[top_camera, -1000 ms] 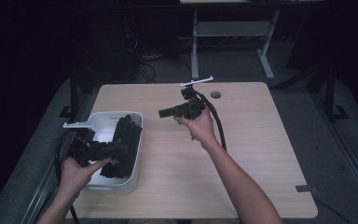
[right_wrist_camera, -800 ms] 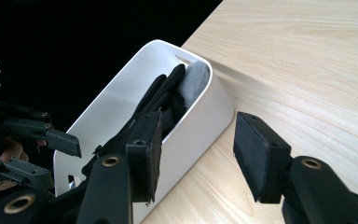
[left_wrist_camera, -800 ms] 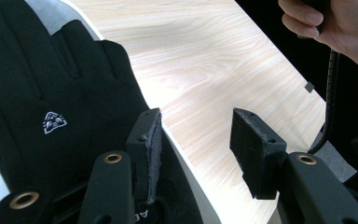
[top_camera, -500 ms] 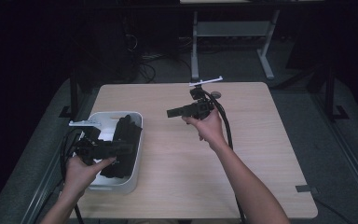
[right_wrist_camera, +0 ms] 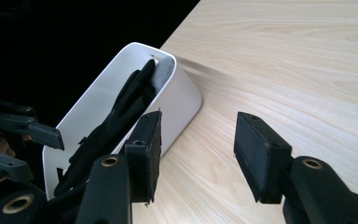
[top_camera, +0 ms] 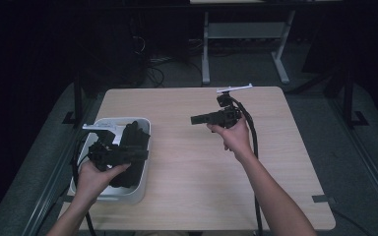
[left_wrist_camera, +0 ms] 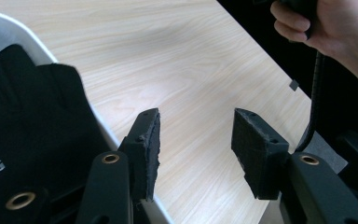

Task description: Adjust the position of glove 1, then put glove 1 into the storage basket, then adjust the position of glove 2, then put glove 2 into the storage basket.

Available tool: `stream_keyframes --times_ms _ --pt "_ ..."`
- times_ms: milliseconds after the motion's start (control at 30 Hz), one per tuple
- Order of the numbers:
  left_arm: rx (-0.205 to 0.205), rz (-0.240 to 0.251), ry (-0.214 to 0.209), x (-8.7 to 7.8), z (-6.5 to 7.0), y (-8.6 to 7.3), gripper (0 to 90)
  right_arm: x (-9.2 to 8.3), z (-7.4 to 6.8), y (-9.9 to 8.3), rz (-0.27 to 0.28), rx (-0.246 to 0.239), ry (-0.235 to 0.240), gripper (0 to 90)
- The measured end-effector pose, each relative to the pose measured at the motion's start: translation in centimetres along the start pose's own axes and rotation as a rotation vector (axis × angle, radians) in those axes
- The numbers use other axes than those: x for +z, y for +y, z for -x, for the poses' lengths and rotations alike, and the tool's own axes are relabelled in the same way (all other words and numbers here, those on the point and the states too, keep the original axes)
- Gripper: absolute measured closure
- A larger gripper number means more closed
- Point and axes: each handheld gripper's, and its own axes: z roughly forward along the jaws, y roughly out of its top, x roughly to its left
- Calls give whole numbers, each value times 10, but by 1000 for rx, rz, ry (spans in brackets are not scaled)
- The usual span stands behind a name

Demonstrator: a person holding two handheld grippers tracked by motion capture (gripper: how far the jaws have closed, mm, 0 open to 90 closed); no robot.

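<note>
counter [top_camera: 187, 177]: light wood top, bare across its middle and right part; dark floor and a white frame lie beyond its far edge.
white bin [top_camera: 140, 189]: stands at the left part of the counter, near the left edge; in the right gripper view its rounded corner [right_wrist_camera: 177, 100] rests on the wood.
black gloves [top_camera: 133, 137]: piled inside the white bin, rising above its rim; in the left gripper view the black cloth [left_wrist_camera: 32, 116] lies just left of the jaws, with a small white mark on it.
left hand-held gripper [top_camera: 142, 154]: held in the person's left hand [top_camera: 96, 177] over the white bin, pointing right; in the left gripper view [left_wrist_camera: 193, 144] its jaws stand released, well apart, with bare wood between the pads and nothing grasped.
right hand-held gripper [top_camera: 194, 119]: held up in the right hand [top_camera: 234, 135] over the far middle of the counter, pointing left toward the bin; in the right gripper view [right_wrist_camera: 196, 149] the jaws are released, apart, with nothing between them.
cable [top_camera: 251, 147]: black, trails from the right hand-held gripper along the forearm toward the near edge.
spacing: the two hand-held grippers are well apart.
</note>
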Motion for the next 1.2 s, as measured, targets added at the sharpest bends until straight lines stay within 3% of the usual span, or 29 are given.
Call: stream_keyframes --times_ms 433,1200 --pt "27 -12 -24 17 10 10 471 -25 13 -9 40 30 1 512" --pt "54 -34 -42 33 21 14 423 -51 31 -29 69 66 -31 507"
